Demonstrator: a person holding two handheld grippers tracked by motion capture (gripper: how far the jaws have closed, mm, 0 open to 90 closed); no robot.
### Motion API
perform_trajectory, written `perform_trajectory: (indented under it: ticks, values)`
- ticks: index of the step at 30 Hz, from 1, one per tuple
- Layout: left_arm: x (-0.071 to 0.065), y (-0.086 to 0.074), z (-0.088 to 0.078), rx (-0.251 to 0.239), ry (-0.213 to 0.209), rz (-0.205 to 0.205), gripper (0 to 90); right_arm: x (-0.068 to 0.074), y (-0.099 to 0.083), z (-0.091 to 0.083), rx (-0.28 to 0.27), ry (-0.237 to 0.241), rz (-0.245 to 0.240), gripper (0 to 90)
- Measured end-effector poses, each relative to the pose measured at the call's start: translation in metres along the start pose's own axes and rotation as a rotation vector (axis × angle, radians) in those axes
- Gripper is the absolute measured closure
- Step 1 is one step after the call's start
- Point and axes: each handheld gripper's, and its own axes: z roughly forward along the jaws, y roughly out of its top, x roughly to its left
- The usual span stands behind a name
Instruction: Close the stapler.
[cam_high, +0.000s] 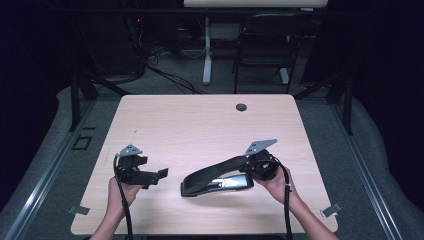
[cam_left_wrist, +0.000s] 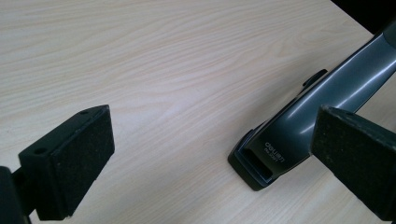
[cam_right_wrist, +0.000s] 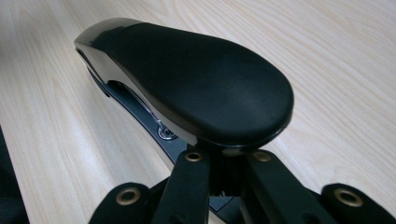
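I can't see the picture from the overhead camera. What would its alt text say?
A person's two hands rest on a light wooden table, each holding a black gripper. The right gripper is closed on the rear of a large black stapler lying on the table, while the left gripper is open, pointing at the stapler's front end without touching it. A dark room with a chair lies behind.

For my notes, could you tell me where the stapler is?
In the high view, the stapler lies near the table's front edge, right of centre, its rear in the right hand-held gripper.
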Motion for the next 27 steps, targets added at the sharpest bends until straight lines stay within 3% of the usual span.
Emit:
perform_trajectory:
  ticks: [16, 27]
  values:
    - [0.001, 0.000, 0.001, -0.001, 0.004, 0.000, 0.1, -0.007, -0.006, 0.006, 0.036, 0.015, 0.024, 90.0]
    - [0.000, 0.000, 0.001, -0.002, 0.002, 0.001, 0.0, -0.019, -0.016, 0.016, 0.099, 0.018, 0.042, 90.0]
